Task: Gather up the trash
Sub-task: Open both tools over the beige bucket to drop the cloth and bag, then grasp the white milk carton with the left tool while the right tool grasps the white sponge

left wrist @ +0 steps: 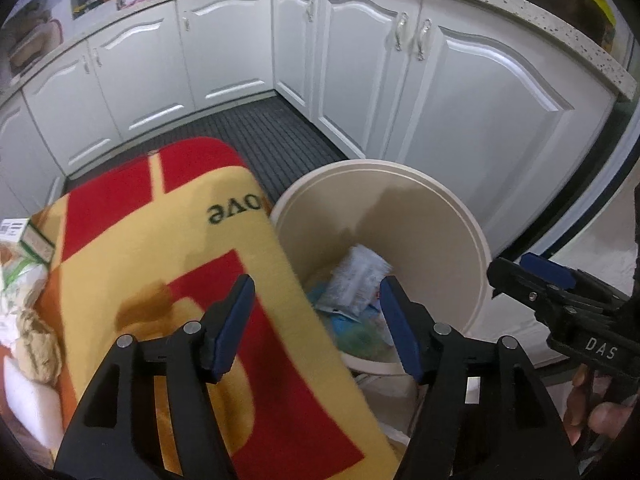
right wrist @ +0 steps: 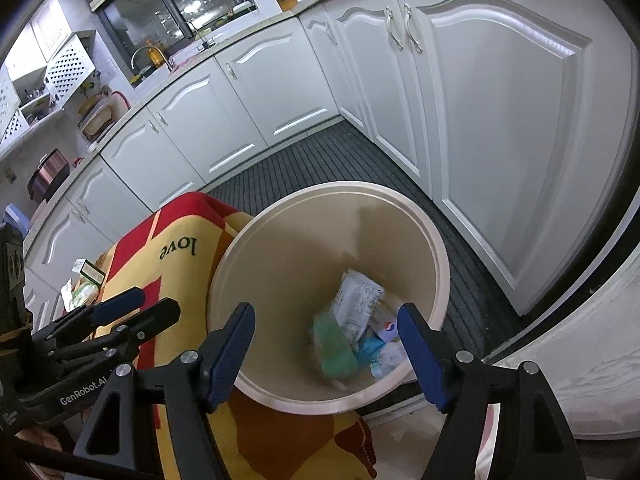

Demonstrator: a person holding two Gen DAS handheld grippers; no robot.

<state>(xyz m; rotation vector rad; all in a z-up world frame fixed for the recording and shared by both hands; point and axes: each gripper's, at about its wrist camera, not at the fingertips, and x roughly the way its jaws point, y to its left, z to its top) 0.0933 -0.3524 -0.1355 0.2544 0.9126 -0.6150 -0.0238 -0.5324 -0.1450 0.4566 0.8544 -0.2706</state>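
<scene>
A beige round trash bin (left wrist: 476, 236) (right wrist: 224, 276) stands on the floor beside a surface covered with a red and yellow "love" blanket (left wrist: 224, 240) (right wrist: 180, 240). Inside it lie a white printed wrapper (left wrist: 356, 276) (right wrist: 356, 300), a green bag (right wrist: 334, 344) and other small packets. My left gripper (left wrist: 316, 320) is open and empty, over the blanket's edge and the bin. My right gripper (right wrist: 326, 344) is open and empty above the bin's mouth; it shows at the right of the left wrist view (left wrist: 532, 276). The left gripper shows at the left of the right wrist view (right wrist: 136, 312).
More trash lies at the blanket's left: a small white and green box (left wrist: 28, 236) (right wrist: 90, 270), crumpled paper (left wrist: 38, 344) and wrappers (right wrist: 80, 292). White kitchen cabinets (left wrist: 360, 60) (right wrist: 480, 100) wrap around a dark ribbed floor mat (left wrist: 256, 136) (right wrist: 320, 164).
</scene>
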